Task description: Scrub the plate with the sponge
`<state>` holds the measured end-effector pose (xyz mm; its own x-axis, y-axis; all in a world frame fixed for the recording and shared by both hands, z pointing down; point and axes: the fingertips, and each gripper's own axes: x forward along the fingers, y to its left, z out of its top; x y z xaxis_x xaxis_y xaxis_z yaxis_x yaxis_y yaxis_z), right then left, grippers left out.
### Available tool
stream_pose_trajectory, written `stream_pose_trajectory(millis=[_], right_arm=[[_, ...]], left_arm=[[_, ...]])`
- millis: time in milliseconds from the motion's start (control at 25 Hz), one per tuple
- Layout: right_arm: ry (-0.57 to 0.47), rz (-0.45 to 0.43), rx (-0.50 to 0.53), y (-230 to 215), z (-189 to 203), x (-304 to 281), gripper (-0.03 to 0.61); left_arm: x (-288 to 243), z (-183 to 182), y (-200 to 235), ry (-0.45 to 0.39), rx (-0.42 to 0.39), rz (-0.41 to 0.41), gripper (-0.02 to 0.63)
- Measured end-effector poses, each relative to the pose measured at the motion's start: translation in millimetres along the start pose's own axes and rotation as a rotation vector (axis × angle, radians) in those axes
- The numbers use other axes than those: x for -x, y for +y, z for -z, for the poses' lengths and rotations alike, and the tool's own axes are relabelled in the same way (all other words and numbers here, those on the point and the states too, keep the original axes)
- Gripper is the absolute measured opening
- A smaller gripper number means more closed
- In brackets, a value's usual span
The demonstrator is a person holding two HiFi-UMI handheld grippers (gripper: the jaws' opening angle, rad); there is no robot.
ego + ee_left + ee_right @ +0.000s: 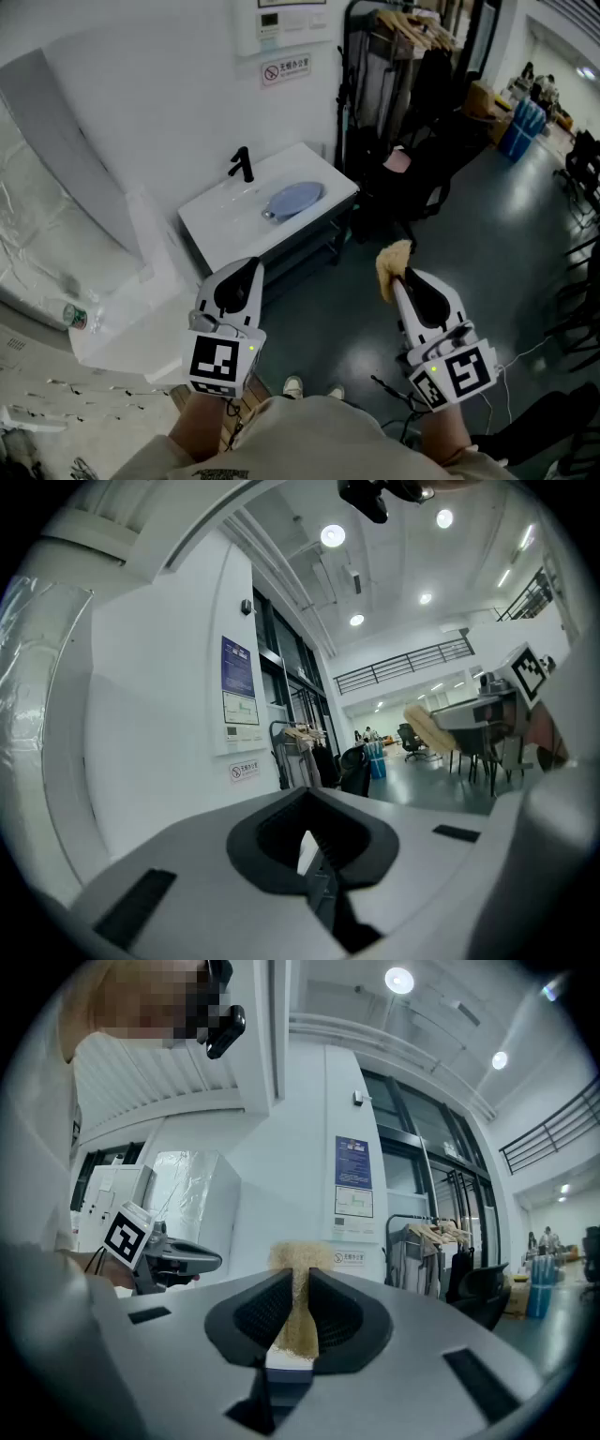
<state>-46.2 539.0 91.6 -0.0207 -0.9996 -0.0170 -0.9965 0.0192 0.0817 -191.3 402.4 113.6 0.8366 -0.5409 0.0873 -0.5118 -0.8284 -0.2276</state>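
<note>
A pale blue plate point(294, 198) lies in the basin of a white sink unit point(217, 232), beside a black faucet point(242, 165). Both grippers are held up in the air in front of the sink, well short of the plate. My left gripper point(247, 269) is shut with nothing between its jaws point(314, 850). My right gripper point(401, 274) is shut on a yellow sponge point(393, 260), which sticks up between its black pads point(298, 1269). The left gripper view also catches the sponge point(429, 727) off to the right.
Right of the sink stand a black clothes rack with hangers point(409, 37) and a dark chair point(417, 164). Plastic-wrapped white panels point(42, 234) and a small bottle point(79, 317) sit at the left. Blue bins point(517, 127) stand far right on the grey floor.
</note>
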Motion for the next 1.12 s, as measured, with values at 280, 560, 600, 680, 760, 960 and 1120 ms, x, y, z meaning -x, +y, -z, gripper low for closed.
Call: stream_pose_trajectory(millis=[280, 560, 600, 680, 760, 960, 1120], right_arm=[[0.004, -0.002, -0.002, -11.9, 4.1, 6.1, 0.063], [-0.003, -0.015, -0.027, -25.4, 11.2, 17.2, 0.063], [-0.002, -0.021, -0.031, -27.0, 13.4, 18.8, 0.063], [0.002, -0.036, -0.038, -30.3, 17.9, 21.6, 0.063], [0.007, -0.054, -0.039, -34.0, 22.6, 24.8, 0.063], [0.005, -0.078, -0.065, -46.1, 36.2, 39.6, 0.063], [0.011, -0.078, -0.096, -55.4, 50.5, 47.3, 0.064]], left_arm=[[-7.4, -0.6, -15.4, 0.011, 0.002, 0.011, 0.006], [-14.2, -3.2, -38.7, 0.021, -0.019, 0.02, 0.006], [-14.9, -3.0, -42.5, 0.022, -0.017, 0.021, 0.006], [-17.2, -1.6, -50.8, 0.029, -0.005, 0.027, 0.006], [-20.7, 1.5, -60.3, 0.042, 0.013, 0.032, 0.006], [-26.9, 5.3, -84.8, 0.063, 0.001, 0.027, 0.006], [-31.5, 7.7, -96.2, 0.074, -0.017, 0.022, 0.006]])
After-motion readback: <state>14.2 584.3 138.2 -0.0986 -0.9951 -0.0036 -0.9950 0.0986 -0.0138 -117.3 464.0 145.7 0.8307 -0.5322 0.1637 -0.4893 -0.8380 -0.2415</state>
